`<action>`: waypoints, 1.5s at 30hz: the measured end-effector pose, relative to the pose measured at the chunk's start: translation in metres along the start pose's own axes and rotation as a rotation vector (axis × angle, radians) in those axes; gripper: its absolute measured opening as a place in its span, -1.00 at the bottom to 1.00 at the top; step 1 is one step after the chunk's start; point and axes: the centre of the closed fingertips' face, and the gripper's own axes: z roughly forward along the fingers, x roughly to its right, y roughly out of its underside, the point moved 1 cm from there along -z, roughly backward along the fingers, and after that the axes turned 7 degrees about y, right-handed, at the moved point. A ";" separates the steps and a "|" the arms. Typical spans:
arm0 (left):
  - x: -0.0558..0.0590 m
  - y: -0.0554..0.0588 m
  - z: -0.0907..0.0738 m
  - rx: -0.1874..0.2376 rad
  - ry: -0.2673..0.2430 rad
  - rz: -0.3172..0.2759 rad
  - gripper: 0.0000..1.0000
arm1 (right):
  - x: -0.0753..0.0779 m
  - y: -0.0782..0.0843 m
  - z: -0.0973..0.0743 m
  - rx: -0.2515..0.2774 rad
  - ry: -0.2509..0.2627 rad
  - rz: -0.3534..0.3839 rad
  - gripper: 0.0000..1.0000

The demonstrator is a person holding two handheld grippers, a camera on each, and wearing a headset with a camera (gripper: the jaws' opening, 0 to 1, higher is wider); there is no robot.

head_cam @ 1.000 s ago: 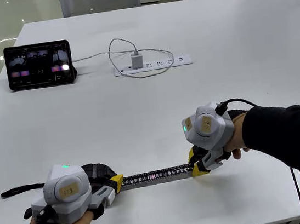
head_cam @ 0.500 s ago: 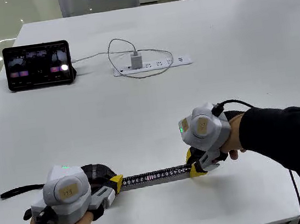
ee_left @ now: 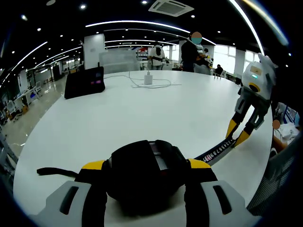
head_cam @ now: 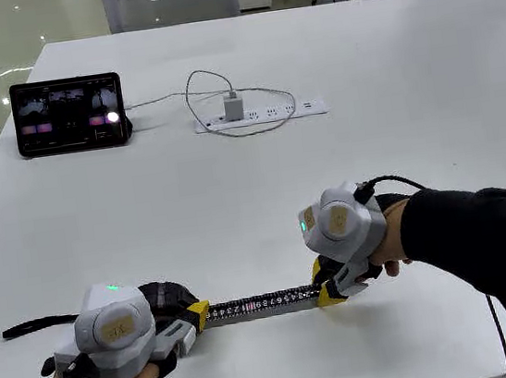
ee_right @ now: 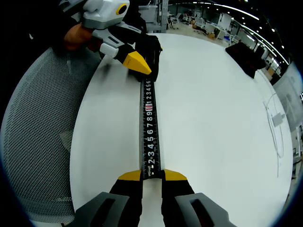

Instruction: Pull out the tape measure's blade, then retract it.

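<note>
Black case (head_cam: 167, 294) half hidden, clamped by left gripper (ee_left: 147, 165); right gripper (ee_right: 152, 176) pinches blade (ee_right: 148, 127) tip

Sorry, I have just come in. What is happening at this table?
A person is working a tape measure with two hand-held grippers. The left gripper is clamped on its black case, which rests on the white table. The right gripper pinches the blade by its end, so a stretch of it lies drawn out between them.

Left hand-held gripper (head_cam: 187, 311) clamped; right hand-held gripper (head_cam: 323, 284) pinched shut.
</note>
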 end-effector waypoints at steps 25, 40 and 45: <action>0.000 0.000 0.000 0.000 0.000 0.001 0.24 | 0.000 -0.008 0.005 0.014 0.005 0.018 -0.78; 0.000 0.000 0.000 0.001 0.001 -0.001 0.24 | -0.001 -0.013 0.006 0.021 0.010 0.022 -0.78; 0.000 0.000 0.000 0.001 -0.001 0.004 0.24 | -0.001 -0.014 0.006 0.028 0.013 0.028 -0.78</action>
